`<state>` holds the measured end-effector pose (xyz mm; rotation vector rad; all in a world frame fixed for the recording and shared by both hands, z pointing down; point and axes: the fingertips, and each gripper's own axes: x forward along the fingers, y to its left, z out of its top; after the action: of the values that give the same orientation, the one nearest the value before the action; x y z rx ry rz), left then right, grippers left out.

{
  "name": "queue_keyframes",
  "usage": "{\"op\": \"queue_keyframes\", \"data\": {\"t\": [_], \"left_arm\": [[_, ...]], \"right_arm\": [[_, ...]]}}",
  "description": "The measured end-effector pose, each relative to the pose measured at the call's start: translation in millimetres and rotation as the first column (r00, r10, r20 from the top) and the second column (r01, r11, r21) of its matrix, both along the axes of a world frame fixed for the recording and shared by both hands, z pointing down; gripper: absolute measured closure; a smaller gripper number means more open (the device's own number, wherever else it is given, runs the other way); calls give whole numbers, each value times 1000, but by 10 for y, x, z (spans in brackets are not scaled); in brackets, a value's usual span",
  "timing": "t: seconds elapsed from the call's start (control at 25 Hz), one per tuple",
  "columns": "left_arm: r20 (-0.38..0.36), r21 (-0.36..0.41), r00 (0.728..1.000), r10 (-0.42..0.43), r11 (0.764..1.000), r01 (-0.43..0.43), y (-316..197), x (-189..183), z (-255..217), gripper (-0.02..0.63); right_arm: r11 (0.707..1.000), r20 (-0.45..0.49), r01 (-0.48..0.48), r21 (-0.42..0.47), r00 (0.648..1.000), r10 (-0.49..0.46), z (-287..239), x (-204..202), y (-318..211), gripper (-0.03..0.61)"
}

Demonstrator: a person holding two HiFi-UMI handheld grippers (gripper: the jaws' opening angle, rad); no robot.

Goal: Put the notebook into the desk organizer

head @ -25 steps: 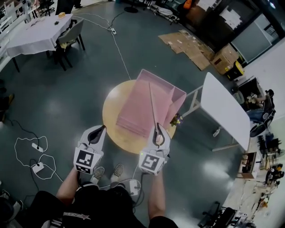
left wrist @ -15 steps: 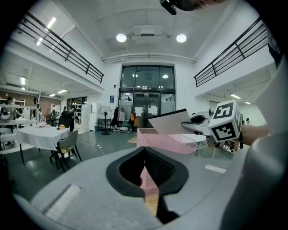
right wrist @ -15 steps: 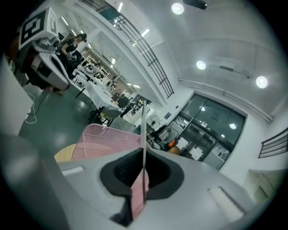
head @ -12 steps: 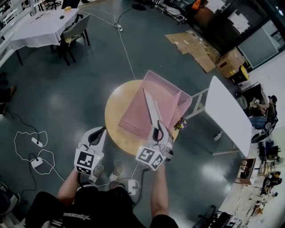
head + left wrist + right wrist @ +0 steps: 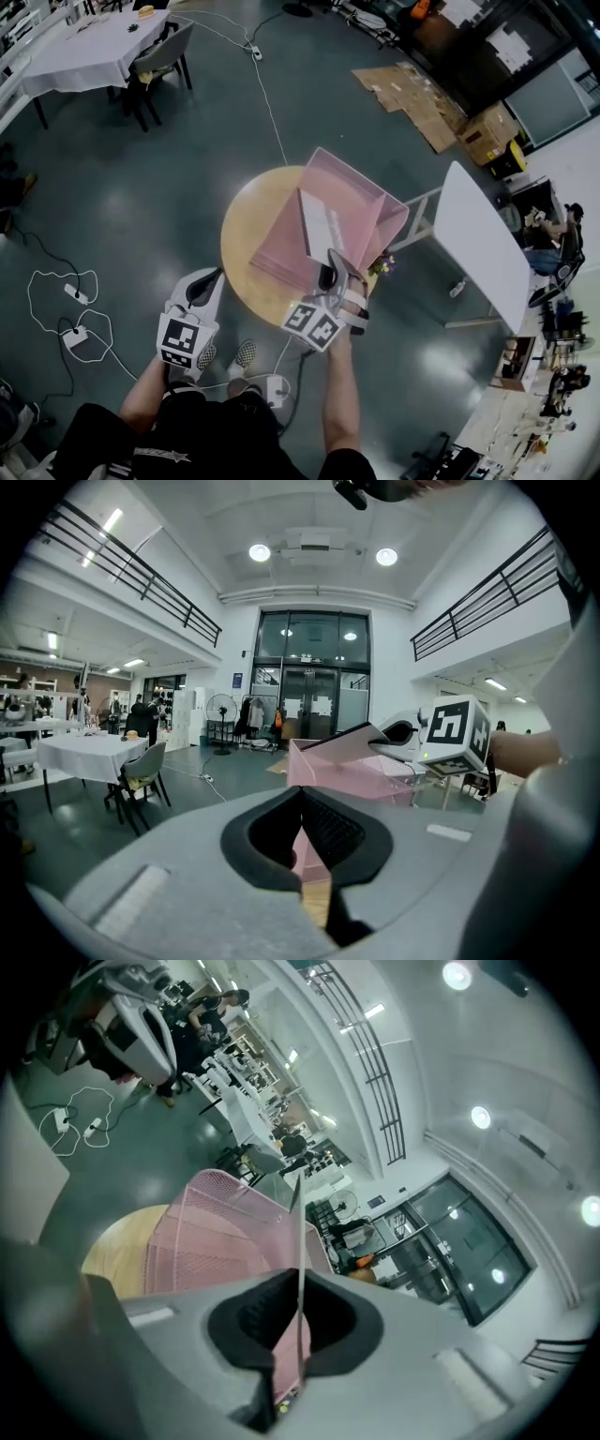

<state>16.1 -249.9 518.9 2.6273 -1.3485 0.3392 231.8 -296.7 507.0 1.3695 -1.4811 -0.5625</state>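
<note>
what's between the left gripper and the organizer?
Head view: only bare table lies between the left gripper and the organizer.

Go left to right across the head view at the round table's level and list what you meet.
White power strips on the floor → left gripper → bare wood of the round table → pink desk organizer → white table.

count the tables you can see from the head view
3: a round wooden table in the middle, a cloth-covered table at the upper left, and a white table at the right. Cluttered furniture at the lower right edge may hide more.
</note>
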Motion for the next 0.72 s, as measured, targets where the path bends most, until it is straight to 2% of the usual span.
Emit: {"op": "queue_keyframes", "data": {"t": [0.32, 0.56, 0.72], "left_arm": [[-5, -18, 1000, 12, 1000, -12, -6, 19, 74, 603], [1, -18, 1000, 23, 1000, -23, 15, 19, 86, 603], [3, -36, 1000, 25, 999, -25, 29, -5, 155, 603]], "right_arm": [[991, -125, 15, -136, 992, -32, 309, -113, -29, 563], [973, -171, 49, -227, 981, -89, 473, -155, 8, 555], [950, -181, 72, -305, 975, -132, 637, -175, 48, 535]]}}
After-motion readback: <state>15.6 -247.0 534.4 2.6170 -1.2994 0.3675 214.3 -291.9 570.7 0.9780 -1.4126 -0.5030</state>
